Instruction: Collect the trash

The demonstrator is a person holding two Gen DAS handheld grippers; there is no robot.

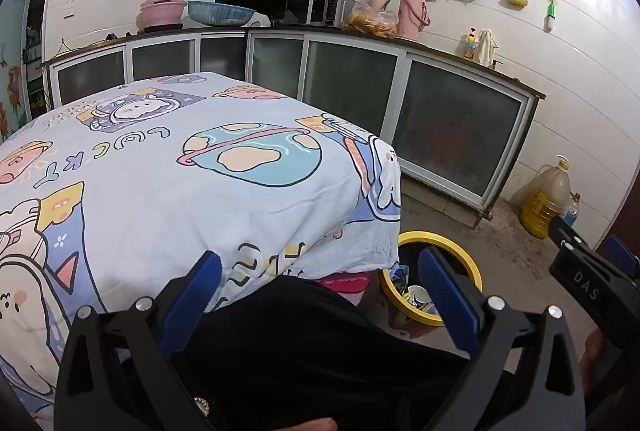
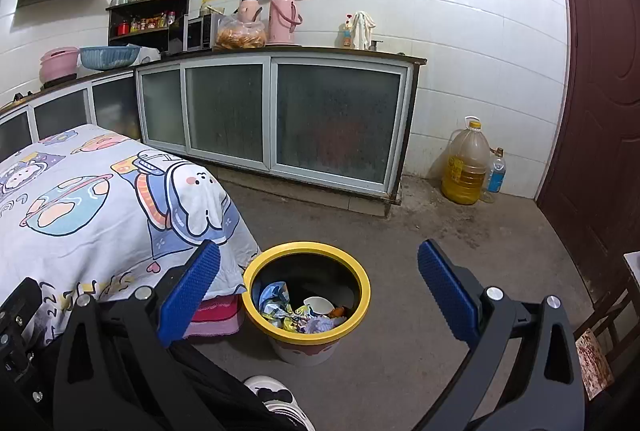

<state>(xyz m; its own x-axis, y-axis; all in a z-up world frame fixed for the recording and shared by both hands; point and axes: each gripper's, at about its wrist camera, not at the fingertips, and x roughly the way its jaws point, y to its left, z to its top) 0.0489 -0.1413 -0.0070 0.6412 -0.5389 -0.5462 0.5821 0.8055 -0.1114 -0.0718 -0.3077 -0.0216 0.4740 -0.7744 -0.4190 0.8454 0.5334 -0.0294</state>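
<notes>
The yellow-rimmed trash bin (image 2: 306, 295) is standing on the concrete floor (image 2: 460, 263), just beside the corner of the table, and crumpled wrappers (image 2: 298, 321) and a white paper cup (image 2: 319, 304) are lying inside it. The right gripper (image 2: 318, 289) is hanging above the bin with its blue fingers (image 2: 448, 295) spread wide and holding nothing. The left gripper (image 1: 320, 297) is hovering over the near edge of the table, its jaws also spread apart and empty. The cartoon-printed tablecloth (image 1: 180, 171) is covering the table and is hanging down next to the bin. Behind, a large oil jug (image 2: 466, 161) is standing near the dark red door (image 2: 600, 91), beside the counter cabinets (image 2: 280, 119).
</notes>
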